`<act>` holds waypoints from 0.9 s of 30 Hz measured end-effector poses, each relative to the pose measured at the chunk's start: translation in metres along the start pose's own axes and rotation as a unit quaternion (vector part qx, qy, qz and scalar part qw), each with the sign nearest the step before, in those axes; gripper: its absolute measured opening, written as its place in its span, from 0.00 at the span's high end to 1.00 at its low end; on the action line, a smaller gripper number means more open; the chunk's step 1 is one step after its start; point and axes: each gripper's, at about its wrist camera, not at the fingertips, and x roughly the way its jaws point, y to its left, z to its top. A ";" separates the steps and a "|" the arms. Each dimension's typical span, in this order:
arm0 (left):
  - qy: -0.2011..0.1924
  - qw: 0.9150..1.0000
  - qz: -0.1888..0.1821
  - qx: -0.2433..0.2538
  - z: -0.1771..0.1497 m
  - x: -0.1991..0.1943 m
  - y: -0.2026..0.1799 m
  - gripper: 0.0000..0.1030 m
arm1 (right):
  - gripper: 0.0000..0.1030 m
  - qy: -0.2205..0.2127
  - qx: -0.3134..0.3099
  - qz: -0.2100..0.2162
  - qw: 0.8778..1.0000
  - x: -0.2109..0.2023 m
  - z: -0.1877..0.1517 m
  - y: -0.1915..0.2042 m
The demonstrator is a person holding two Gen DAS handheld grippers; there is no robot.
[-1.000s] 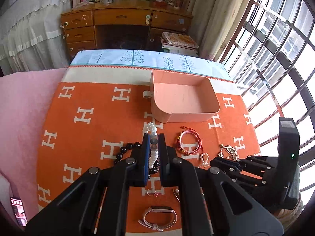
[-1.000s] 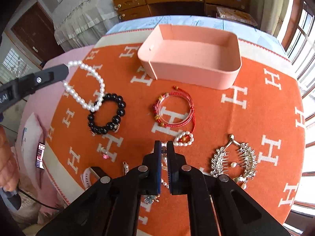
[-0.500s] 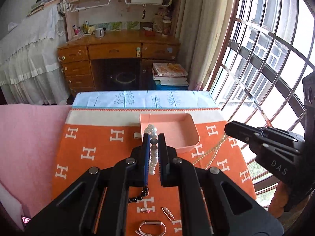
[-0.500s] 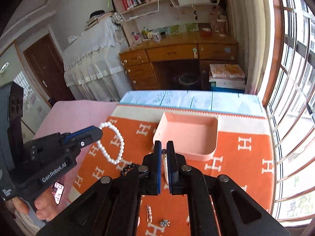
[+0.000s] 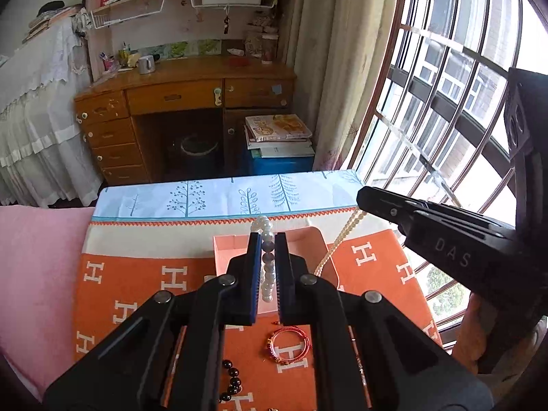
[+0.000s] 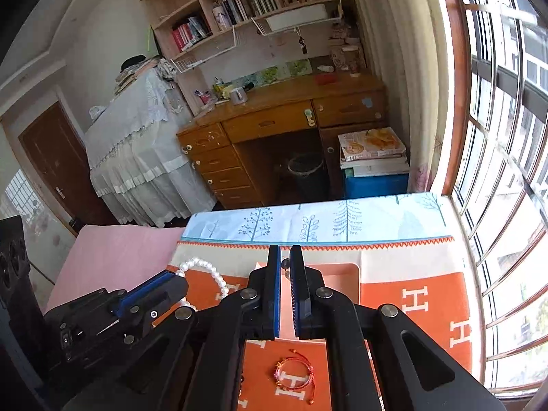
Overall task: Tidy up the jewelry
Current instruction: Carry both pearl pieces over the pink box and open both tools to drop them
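My left gripper [image 5: 268,239] is shut on a white pearl bracelet [image 5: 267,263] and holds it high above the pink tray [image 5: 310,239]; the bracelet also shows in the right wrist view [image 6: 209,272]. My right gripper [image 6: 285,257] is shut on a thin pearl necklace [image 5: 337,243], which hangs from it over the tray [image 6: 352,274]. A red cord bracelet [image 5: 287,342] and a black bead bracelet [image 5: 233,380] lie on the orange cloth [image 5: 130,294] below.
The orange cloth covers a table with a pale tree-print cloth [image 5: 222,198] at its far edge. A pink surface [image 5: 37,274] lies to the left. A wooden desk [image 5: 185,102] stands behind and a barred window [image 5: 445,102] to the right.
Both grippers have risen well above the cloth with their pearls and moved toward the tray. The cloth and tray look smaller and farther below.
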 end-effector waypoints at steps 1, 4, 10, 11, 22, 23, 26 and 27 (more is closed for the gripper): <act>0.009 1.000 0.002 0.000 -0.001 0.014 -0.001 0.95 | 0.95 0.009 0.007 -0.002 1.000 0.014 -0.002 -0.007; 0.039 0.999 0.014 0.006 -0.016 0.061 0.000 0.95 | 0.95 0.038 0.024 -0.009 0.999 0.051 -0.010 -0.027; 0.112 0.993 0.018 0.010 -0.045 0.131 0.009 0.93 | 0.95 0.092 0.037 -0.013 0.995 0.110 -0.048 -0.053; 0.125 0.992 0.020 0.006 -0.049 0.139 0.010 0.91 | 0.94 0.099 0.040 -0.013 0.994 0.120 -0.059 -0.056; 0.148 0.988 -0.019 0.038 -0.078 0.122 0.011 0.50 | 0.60 0.104 0.046 -0.016 0.993 0.132 -0.101 -0.073; 0.155 0.987 -0.020 0.040 -0.080 0.117 0.012 0.50 | 0.60 0.104 0.045 -0.014 0.993 0.130 -0.104 -0.072; 0.158 0.987 -0.012 0.034 -0.086 0.103 0.020 0.50 | 0.60 0.103 0.038 -0.011 0.994 0.118 -0.116 -0.066; 0.156 0.987 -0.008 0.029 -0.088 0.098 0.024 0.50 | 0.60 0.101 0.036 -0.011 0.994 0.115 -0.120 -0.065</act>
